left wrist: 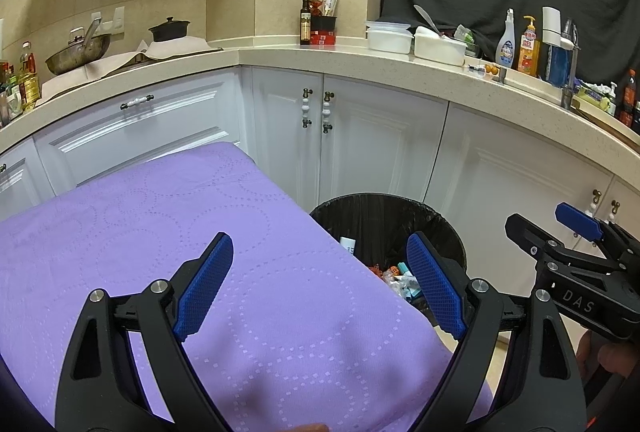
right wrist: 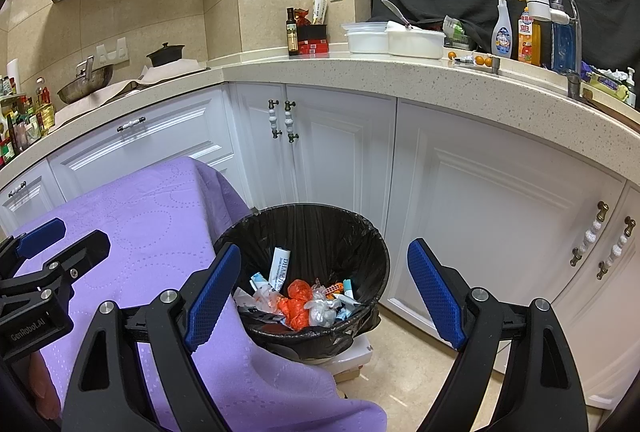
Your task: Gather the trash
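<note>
A black-lined trash bin (right wrist: 372, 244) stands on the floor beside a table under a purple cloth (right wrist: 160, 232). Inside lies trash (right wrist: 300, 298): orange plastic, clear wrappers, a white tube, small packets. My right gripper (right wrist: 324, 292) is open and empty, held above the bin. My left gripper (left wrist: 320, 284) is open and empty above the cloth's (left wrist: 160, 240) right edge, with the bin (left wrist: 448, 228) partly behind its right finger. The right gripper also shows at the right of the left wrist view (left wrist: 560, 228). The left gripper shows at the left of the right wrist view (right wrist: 52, 236).
White cabinets (right wrist: 340, 152) with a speckled counter (right wrist: 360, 72) wrap behind the bin. The counter holds white tubs (right wrist: 396, 38), bottles (right wrist: 502, 32), a wok (right wrist: 86, 80) and a black pot (right wrist: 166, 54). White boxes (right wrist: 352, 356) lie under the bin on the beige floor.
</note>
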`<action>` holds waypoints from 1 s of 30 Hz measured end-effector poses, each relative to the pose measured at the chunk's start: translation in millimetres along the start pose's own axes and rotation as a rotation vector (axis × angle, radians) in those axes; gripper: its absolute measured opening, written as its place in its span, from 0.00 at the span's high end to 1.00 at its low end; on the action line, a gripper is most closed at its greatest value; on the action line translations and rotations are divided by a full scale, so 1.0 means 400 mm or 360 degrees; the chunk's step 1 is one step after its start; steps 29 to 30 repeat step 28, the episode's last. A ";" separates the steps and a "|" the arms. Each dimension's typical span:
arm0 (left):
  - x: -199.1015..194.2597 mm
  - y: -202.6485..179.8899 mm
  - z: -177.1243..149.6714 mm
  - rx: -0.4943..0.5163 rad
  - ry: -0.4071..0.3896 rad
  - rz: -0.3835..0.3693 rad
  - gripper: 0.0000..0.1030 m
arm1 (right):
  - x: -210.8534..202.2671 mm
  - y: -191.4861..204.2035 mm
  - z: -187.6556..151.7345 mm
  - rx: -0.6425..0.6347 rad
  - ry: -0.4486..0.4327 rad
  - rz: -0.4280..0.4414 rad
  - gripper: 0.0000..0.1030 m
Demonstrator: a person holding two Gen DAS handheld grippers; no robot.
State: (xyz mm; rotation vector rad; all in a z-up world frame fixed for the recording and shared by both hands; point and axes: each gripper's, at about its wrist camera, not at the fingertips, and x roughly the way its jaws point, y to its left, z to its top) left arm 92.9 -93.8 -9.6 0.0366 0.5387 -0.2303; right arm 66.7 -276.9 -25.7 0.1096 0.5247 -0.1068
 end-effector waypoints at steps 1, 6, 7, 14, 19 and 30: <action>0.000 0.001 0.000 -0.0002 -0.0001 0.0002 0.16 | 0.000 0.000 0.000 0.0000 0.0000 0.0000 0.20; 0.009 0.004 0.005 -0.0021 0.0011 -0.0020 0.11 | 0.000 0.002 -0.001 0.0000 0.0002 0.0001 0.20; 0.010 0.004 0.005 -0.0024 0.0011 -0.0021 0.11 | 0.001 0.003 -0.002 -0.0001 0.0003 0.0001 0.20; 0.012 0.003 0.005 -0.0011 0.0001 0.0020 0.05 | 0.005 0.011 -0.005 -0.0004 0.0013 0.0006 0.20; 0.006 0.003 0.007 0.0010 -0.0028 0.0045 0.05 | 0.010 0.010 -0.004 -0.0002 0.0017 0.0009 0.20; 0.027 0.051 0.004 -0.0040 0.0074 0.0107 0.05 | 0.024 0.033 -0.007 -0.0027 0.0031 0.0052 0.19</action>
